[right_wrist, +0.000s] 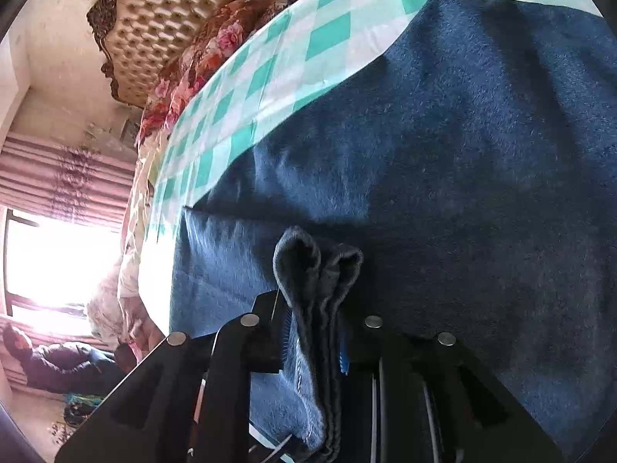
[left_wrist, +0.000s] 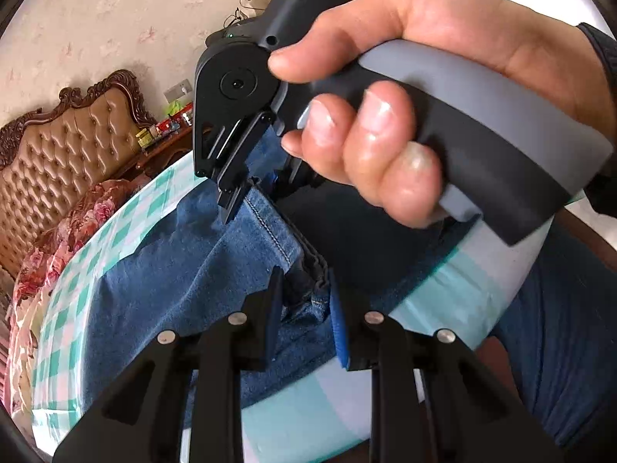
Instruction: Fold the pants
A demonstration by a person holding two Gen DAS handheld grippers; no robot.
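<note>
Blue denim pants [left_wrist: 185, 270] lie spread on a green-and-white checked sheet [left_wrist: 69, 293]. My left gripper [left_wrist: 304, 301] is shut on a bunched, stitched edge of the pants near the bed's front edge. My right gripper [left_wrist: 235, 196], held in a hand, shows in the left wrist view just beyond it, clamped on the same edge. In the right wrist view the right gripper [right_wrist: 314, 332] is shut on a thick fold of the pants [right_wrist: 318, 266] and the rest of the pants [right_wrist: 462, 173] spreads beyond it.
A tufted tan headboard [left_wrist: 65, 146] and floral bedding [left_wrist: 58, 239] lie at the bed's far end. A nightstand with small items [left_wrist: 166, 131] stands by the wall. The person's dark-clothed body [left_wrist: 559, 328] is at the right. A bright window and a lying person [right_wrist: 58, 359] show at left.
</note>
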